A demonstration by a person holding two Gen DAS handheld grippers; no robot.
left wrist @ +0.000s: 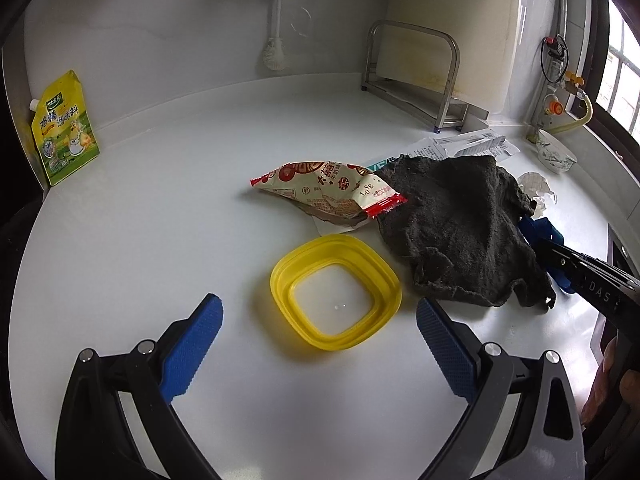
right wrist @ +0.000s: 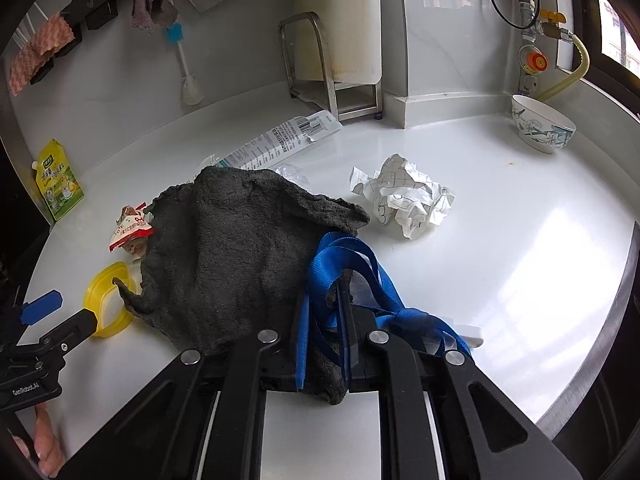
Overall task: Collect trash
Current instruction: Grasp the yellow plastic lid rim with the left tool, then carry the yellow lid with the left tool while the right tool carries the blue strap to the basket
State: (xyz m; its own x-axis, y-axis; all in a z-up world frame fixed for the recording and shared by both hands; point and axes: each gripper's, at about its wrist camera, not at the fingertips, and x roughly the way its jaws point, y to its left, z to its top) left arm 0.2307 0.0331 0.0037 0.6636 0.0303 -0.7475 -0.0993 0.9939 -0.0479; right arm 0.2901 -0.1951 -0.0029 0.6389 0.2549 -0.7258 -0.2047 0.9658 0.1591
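Note:
My left gripper [left wrist: 319, 304] is open, and its blue pads [left wrist: 192, 344] flank the near side of a yellow plastic lid ring [left wrist: 280, 280] on the white counter. Behind the ring lies a red-and-cream snack wrapper [left wrist: 332, 190]. A dark grey cloth [right wrist: 232, 248] is spread over the middle of the counter. My right gripper [right wrist: 325, 292] is shut on the cloth's near edge, with loops of a blue strap [right wrist: 352, 248] caught between the jaws too. Just beyond lie a crumpled sheet of paper [right wrist: 404, 196] and a long printed plastic package [right wrist: 280, 136].
A yellow seasoning pouch [left wrist: 66, 128] leans against the left wall. A steel rack [left wrist: 412, 72] and a hanging brush [left wrist: 276, 20] are at the back. A patterned bowl [right wrist: 540, 128] stands at the far right. The counter's metal front edge [right wrist: 600, 340] curves along the right.

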